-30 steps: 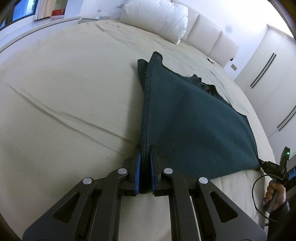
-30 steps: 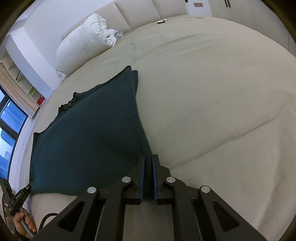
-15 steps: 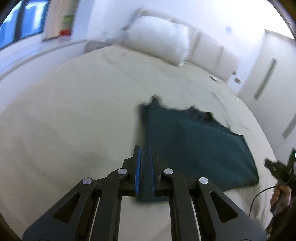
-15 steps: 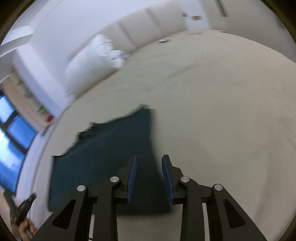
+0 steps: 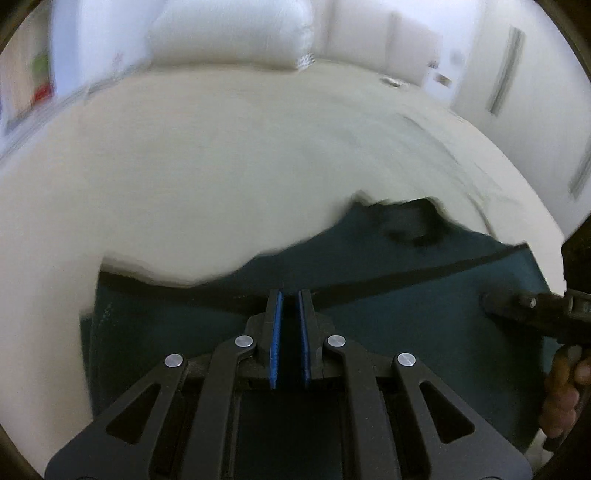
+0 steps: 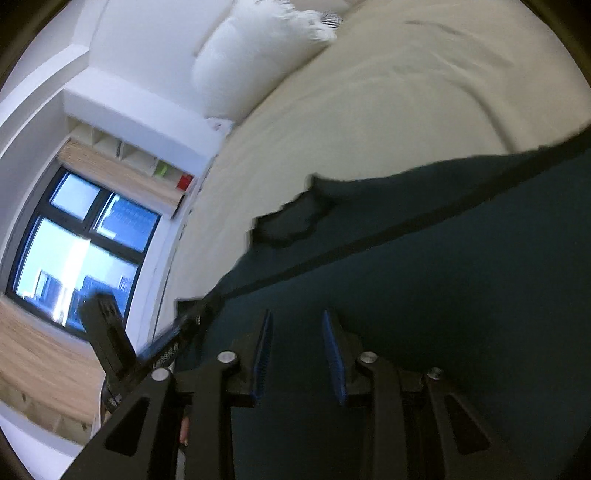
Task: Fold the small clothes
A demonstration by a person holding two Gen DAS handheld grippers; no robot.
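The dark teal garment (image 5: 406,321) lay flat on the beige bed (image 5: 221,177), filling the lower centre and lower right of the left wrist view. Its far edge ran ragged across the middle of the frame, with a darker rounded neck opening toward the upper right of the cloth. A dark seam line crossed the fabric from left to right just beyond the fingertips.

The left gripper (image 5: 290,295) stood at the bottom centre of its view, over the garment. Its blue-padded fingers (image 5: 275,332) were drawn narrow, with only a thin gap between the pads. No fold of cloth was visibly pinched between them.

The right gripper (image 6: 295,317) stood at the bottom centre of the right wrist view, also over the garment (image 6: 443,295), which filled the lower right of that frame. Its jaws were closing, with a clear gap left between the blue fingers (image 6: 334,354). The cloth lay beneath that gap; the pads did not press on it.

The right gripper also appeared at the right edge of the left wrist view, with a person's hand (image 5: 565,395) on its handle. The left gripper appeared at the lower left of the right wrist view.

A white pillow (image 5: 229,33) rested at the head of the bed, at the top of the left wrist frame. A window (image 6: 74,251) occupied the left side of the right wrist view. Both frames were blurred.
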